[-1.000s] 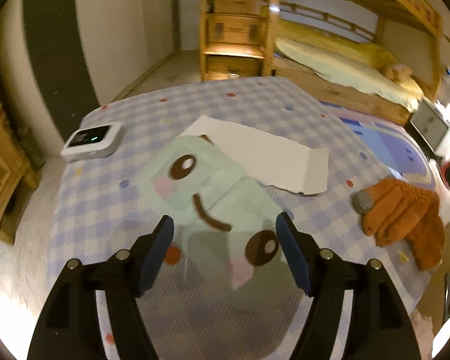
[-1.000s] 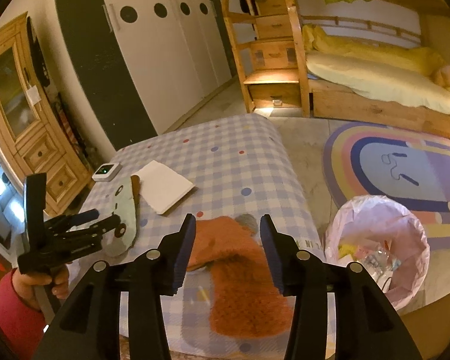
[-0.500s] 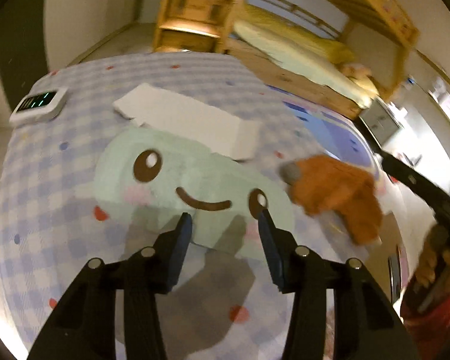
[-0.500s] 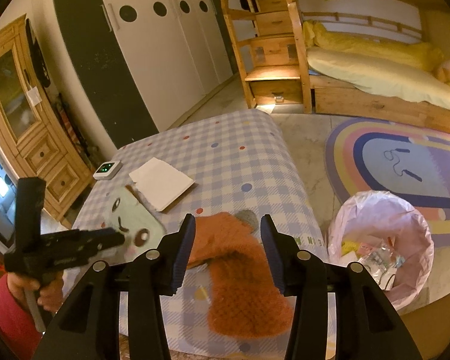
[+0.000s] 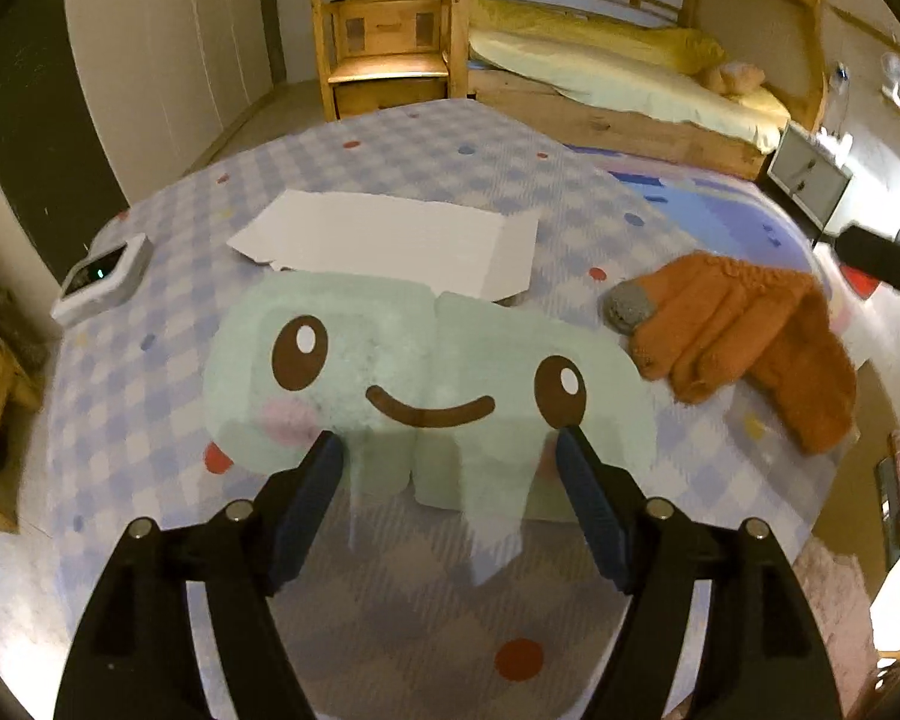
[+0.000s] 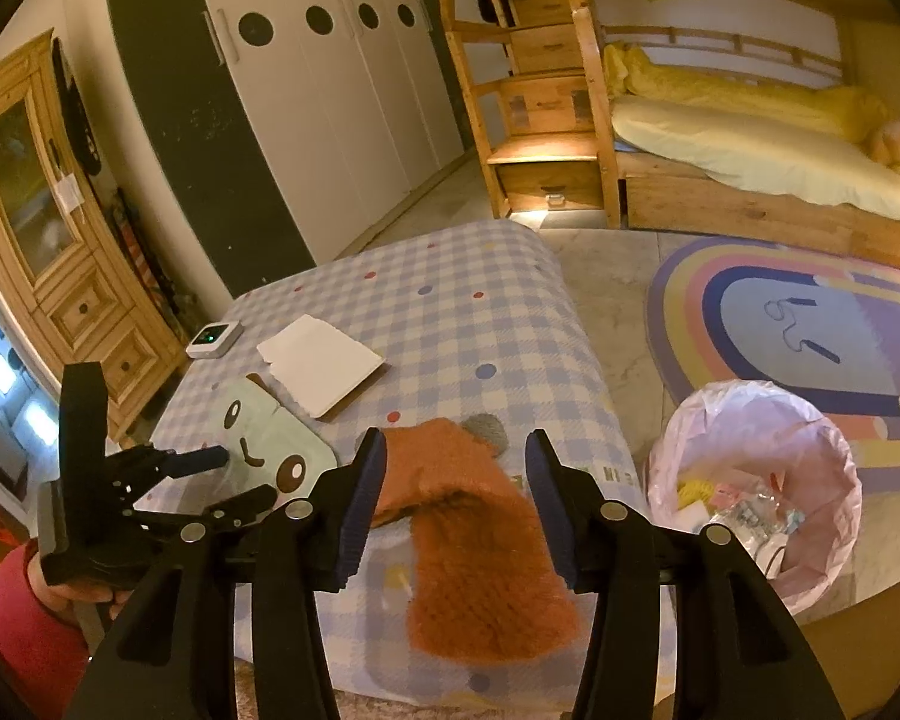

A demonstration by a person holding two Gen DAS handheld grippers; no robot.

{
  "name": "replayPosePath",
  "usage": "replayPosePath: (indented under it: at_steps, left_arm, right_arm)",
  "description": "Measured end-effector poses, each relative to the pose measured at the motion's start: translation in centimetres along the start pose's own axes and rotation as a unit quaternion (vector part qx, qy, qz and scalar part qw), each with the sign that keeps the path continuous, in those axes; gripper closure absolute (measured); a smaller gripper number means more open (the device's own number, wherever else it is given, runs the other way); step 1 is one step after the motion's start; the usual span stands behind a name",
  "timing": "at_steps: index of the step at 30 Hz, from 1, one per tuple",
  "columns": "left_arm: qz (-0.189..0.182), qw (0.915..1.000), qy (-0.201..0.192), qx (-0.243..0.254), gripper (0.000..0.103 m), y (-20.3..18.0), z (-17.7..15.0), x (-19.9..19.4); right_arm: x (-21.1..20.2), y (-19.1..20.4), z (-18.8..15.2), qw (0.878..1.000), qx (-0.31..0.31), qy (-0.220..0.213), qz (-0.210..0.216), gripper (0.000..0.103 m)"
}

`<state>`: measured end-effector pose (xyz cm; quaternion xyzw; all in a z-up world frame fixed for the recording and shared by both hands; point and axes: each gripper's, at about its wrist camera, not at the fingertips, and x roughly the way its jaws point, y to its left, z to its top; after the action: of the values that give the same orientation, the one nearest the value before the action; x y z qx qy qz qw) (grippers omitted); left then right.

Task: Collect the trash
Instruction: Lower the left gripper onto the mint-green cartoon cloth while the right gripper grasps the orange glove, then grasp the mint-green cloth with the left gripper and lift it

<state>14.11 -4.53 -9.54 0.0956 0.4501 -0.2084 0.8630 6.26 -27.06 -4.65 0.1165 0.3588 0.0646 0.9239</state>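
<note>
A flattened mint-green carton with a smiling face lies on the checked bedspread. My left gripper hovers over its near edge. Its jaws are opening, and the pads do not press on the carton. A white cardboard sheet lies just behind the carton, partly overlapped by it. In the right wrist view my right gripper hangs above an orange knitted glove. Its jaws are opening slightly, with nothing between them. The left gripper shows there over the carton.
A bin lined with a pink bag holds trash on the floor right of the bed. A white device with a green light sits at the bedspread's far left. A wooden cabinet, a bunk bed and a rainbow rug surround it.
The left gripper swung around over the mint-green carton, its jaws narrowing and then widening again. The carton now faces it squarely. The right gripper stayed put.
</note>
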Motion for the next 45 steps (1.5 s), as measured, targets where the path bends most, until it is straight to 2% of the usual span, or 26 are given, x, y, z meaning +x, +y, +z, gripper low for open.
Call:
replayPosePath:
  at_steps: [2,3,5,6,7,10,13,16,18,21,23,25,32,40,41,43,45]
  left_arm:
    - [0.004,1.0000,-0.005,0.002,0.031,-0.1,0.0,0.1]
    - [0.004,1.0000,-0.005,0.002,0.034,-0.1,0.1,0.2]
    - [0.004,1.0000,-0.007,0.002,0.048,-0.2,0.2,0.2]
    - [0.003,1.0000,-0.007,0.001,0.059,-0.3,0.2,0.1]
    - [0.003,1.0000,-0.007,0.001,0.064,-0.5,0.2,-0.1]
    - [0.005,0.9999,-0.006,0.012,0.076,-1.2,0.3,-0.1]
    - [0.018,0.9996,-0.009,0.018,0.093,-1.4,0.3,-0.5]
    - [0.018,0.9992,-0.034,0.009,0.098,-1.1,0.2,-2.5]
    - [0.015,0.9978,-0.064,-0.002,0.100,-0.8,0.5,-4.8]
    - [0.015,0.9933,-0.111,-0.026,0.100,0.3,1.1,-8.6]
    - [0.010,0.9896,-0.137,-0.043,0.100,1.0,1.4,-10.8]
    - [0.015,0.9872,-0.150,-0.051,0.100,1.2,1.6,-12.2]
    - [0.023,0.9840,-0.161,-0.072,0.100,0.9,1.2,-13.7]
    - [0.062,0.9771,-0.179,-0.097,0.100,3.4,0.9,-15.5]
    - [0.066,0.9756,-0.184,-0.100,0.100,3.8,0.8,-16.0]
    - [0.073,0.9729,-0.193,-0.104,0.100,4.2,0.8,-16.9]
    - [0.064,0.9719,-0.197,-0.112,0.100,4.7,0.8,-17.4]
  right_arm:
    - [-0.1,0.0,-0.1,1.000,0.001,0.001,0.000,0.052]
    - [-0.1,-0.1,-0.2,1.000,0.001,0.002,0.000,0.052]
    - [-0.1,-0.3,-0.3,1.000,0.003,0.003,0.000,0.052]
    - [-0.1,-0.4,-0.3,1.000,0.005,0.003,0.000,0.052]
    - [-0.1,-0.4,-0.3,1.000,0.006,0.004,0.000,0.052]
    - [-0.1,-0.5,-0.4,1.000,0.010,0.003,0.000,0.052]
    - [-0.2,-0.5,-0.5,1.000,0.010,0.006,-0.002,0.052]
    - [-0.4,-0.4,-0.5,1.000,0.009,0.004,-0.002,0.052]
    - [-0.7,-0.4,-0.5,1.000,0.007,0.000,-0.003,0.051]
    - [-0.8,-0.3,-0.4,1.000,0.006,-0.003,-0.002,0.041]
    - [-0.6,-0.2,-0.5,1.000,0.002,0.000,-0.003,0.038]
    - [0.0,-0.1,-0.7,1.000,-0.003,0.009,-0.008,0.035]
    - [2.5,0.0,-2.0,0.998,-0.035,0.045,-0.029,0.035]
    - [3.9,-0.1,-2.2,0.997,-0.040,0.056,-0.044,0.041]
    - [4.1,-0.1,-2.1,0.997,-0.038,0.059,-0.042,0.046]
    - [4.4,0.0,-2.1,0.997,-0.037,0.063,-0.036,0.048]
    - [4.6,0.3,-2.3,0.996,-0.039,0.070,-0.031,0.059]
